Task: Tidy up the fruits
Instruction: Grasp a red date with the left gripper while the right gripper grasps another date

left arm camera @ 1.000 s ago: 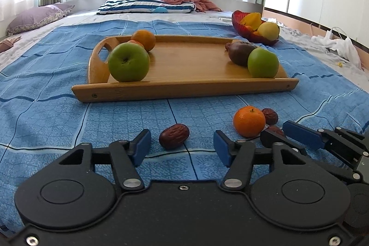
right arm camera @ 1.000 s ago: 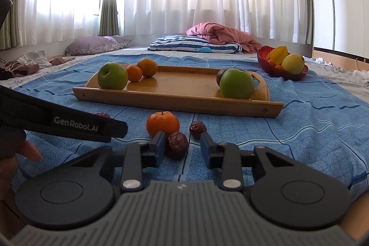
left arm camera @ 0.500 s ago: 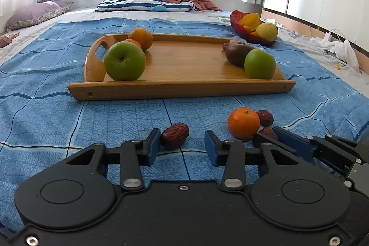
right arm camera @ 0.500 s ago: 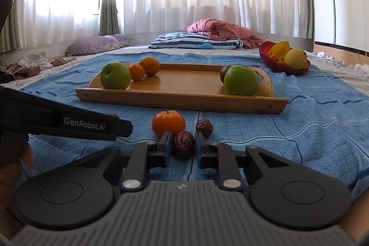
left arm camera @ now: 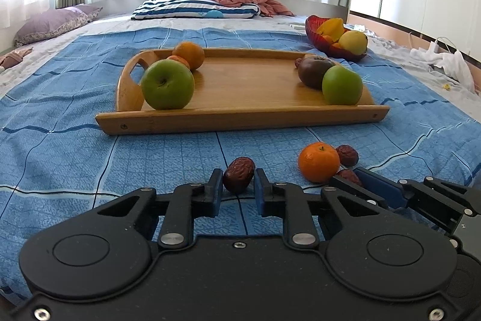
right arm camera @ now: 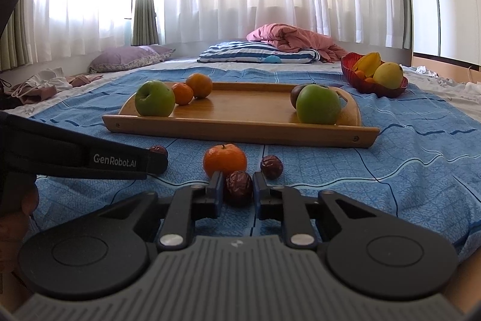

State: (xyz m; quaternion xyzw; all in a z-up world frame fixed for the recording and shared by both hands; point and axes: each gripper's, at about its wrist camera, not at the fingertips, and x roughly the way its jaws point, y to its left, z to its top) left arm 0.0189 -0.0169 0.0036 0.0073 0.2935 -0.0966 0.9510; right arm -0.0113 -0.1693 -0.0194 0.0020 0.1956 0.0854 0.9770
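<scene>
On the blue blanket, each claw grips one date.

So the tray is sitting mid-blanket, with one apple and two oranges crowding its left end, and another apple sitting in front of a darker fruit at its right end. The bowl is sitting behind the tray, off to the right. In front of the tray, a tangerine is lying with a date just beside it on the right. Another date is lying further left, nearer the camera. A pillow is lying way at the back.
</scene>
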